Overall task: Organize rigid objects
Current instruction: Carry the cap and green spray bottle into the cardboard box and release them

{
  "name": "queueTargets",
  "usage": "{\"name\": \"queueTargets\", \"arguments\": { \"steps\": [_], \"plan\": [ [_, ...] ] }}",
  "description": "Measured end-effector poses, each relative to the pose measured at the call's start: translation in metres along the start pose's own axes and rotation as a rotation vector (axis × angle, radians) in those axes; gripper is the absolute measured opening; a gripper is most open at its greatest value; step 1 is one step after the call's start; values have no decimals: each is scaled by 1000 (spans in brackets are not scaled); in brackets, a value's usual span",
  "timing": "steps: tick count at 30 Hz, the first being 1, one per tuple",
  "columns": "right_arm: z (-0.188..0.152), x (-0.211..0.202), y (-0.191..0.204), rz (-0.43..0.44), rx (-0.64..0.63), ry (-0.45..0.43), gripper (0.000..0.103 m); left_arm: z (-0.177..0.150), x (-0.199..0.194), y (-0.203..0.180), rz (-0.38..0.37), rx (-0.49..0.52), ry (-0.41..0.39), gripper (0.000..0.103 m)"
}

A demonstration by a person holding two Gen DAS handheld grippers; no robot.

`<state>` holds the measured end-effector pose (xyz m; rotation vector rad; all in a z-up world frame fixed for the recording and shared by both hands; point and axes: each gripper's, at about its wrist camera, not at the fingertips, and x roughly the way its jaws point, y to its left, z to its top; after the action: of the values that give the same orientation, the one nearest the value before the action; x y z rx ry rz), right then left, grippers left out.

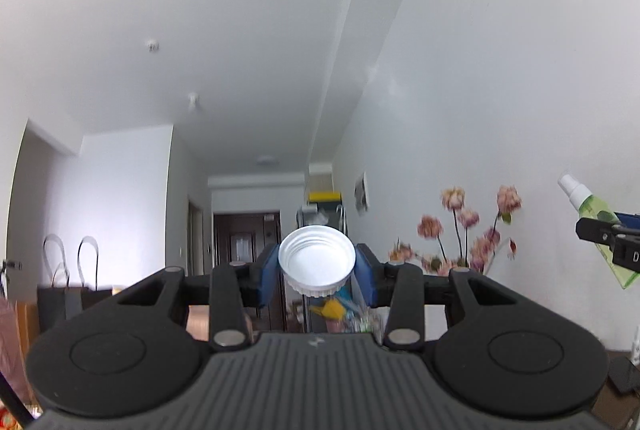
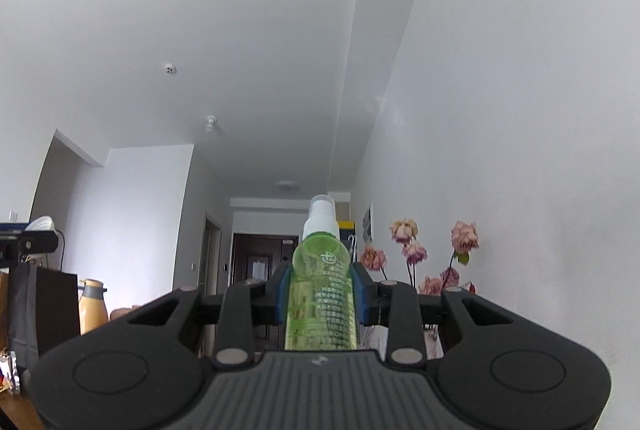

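My left gripper [image 1: 317, 270] is shut on a white ribbed screw cap [image 1: 317, 260], its open threaded side facing the camera, held up in the air. My right gripper [image 2: 320, 294] is shut on a green spray bottle [image 2: 320, 294] with a white nozzle, held upright between the blue pads [image 2: 282, 294]. The bottle and the right gripper also show at the right edge of the left wrist view [image 1: 600, 230]. The left gripper with the white cap shows at the left edge of the right wrist view [image 2: 28, 242]. Both grippers point up toward the ceiling and hallway.
Dried pink flowers [image 2: 416, 254] stand against the white wall on the right. Dark paper bags [image 1: 68, 294] stand at the left. An orange flask [image 2: 92, 306] stands at the left in the right wrist view. A hallway with a dark door [image 2: 260, 266] lies ahead.
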<state>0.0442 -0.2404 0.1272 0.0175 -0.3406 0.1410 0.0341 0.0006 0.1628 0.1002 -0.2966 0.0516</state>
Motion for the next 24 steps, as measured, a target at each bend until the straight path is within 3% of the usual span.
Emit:
{"name": "queueTargets", "arguments": {
  "steps": [11,17,24],
  "plan": [
    [42,88,-22,101,25,-42,30,38,108,-7,-54,24,-51,41],
    [56,167,-32,120,13,-14,30,43,188,-2,-111,-10,20,41],
    [66,267,-40,170,5,104,30,56,281,17,-136,-57,107,41]
  ]
}}
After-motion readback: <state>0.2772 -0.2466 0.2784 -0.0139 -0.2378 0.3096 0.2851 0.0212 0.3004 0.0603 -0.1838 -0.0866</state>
